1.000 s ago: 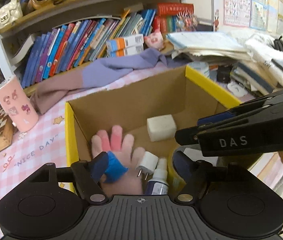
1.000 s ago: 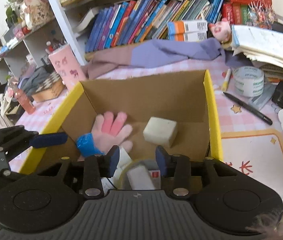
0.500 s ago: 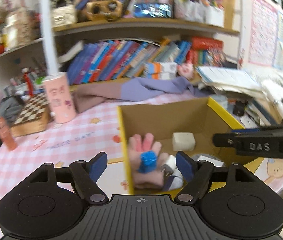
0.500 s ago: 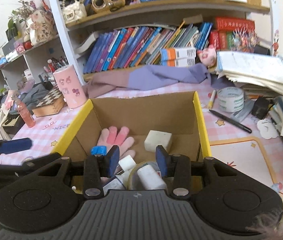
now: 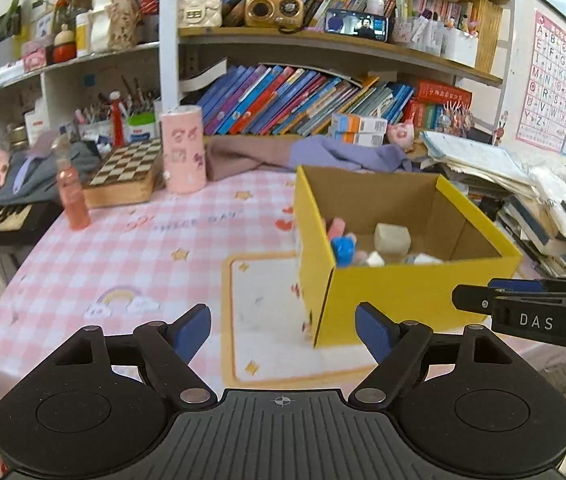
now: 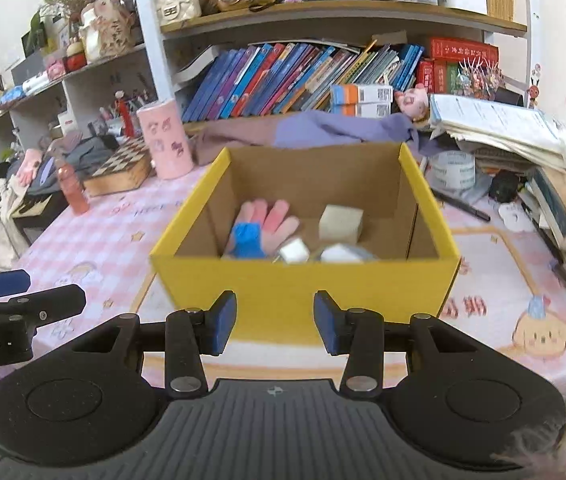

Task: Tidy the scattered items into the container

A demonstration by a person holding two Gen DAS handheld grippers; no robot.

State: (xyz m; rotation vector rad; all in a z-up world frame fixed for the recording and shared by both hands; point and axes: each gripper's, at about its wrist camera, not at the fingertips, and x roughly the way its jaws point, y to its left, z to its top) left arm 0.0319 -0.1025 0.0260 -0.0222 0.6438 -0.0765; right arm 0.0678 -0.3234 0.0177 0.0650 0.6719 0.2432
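Observation:
The yellow cardboard box (image 5: 411, 292) (image 6: 303, 284) stands on the pink checked tablecloth. Inside lie a pink glove (image 6: 271, 220), a blue piece (image 6: 247, 240) (image 5: 342, 249), a cream block (image 6: 341, 222) (image 5: 392, 238) and small white items (image 6: 294, 250). My left gripper (image 5: 283, 330) hangs before and left of the box, its jaws opening wide, nothing between them. My right gripper (image 6: 275, 322) sits just before the box's near wall, jaws opening slightly with a narrow gap, nothing held. Each gripper appears at the edge of the other's view.
A pink cup (image 5: 183, 150), a chessboard box (image 5: 127, 174) and a red bottle (image 5: 73, 196) stand at the back left. A tape roll (image 6: 453, 168), a pen (image 6: 463, 206) and stacked papers (image 6: 499, 128) crowd the right. Purple cloth (image 6: 323, 130) lies behind the box.
Both grippers have pulled back out of the box to its near side. The left one swung left and opened wider. The glove and blue piece stay in the box.

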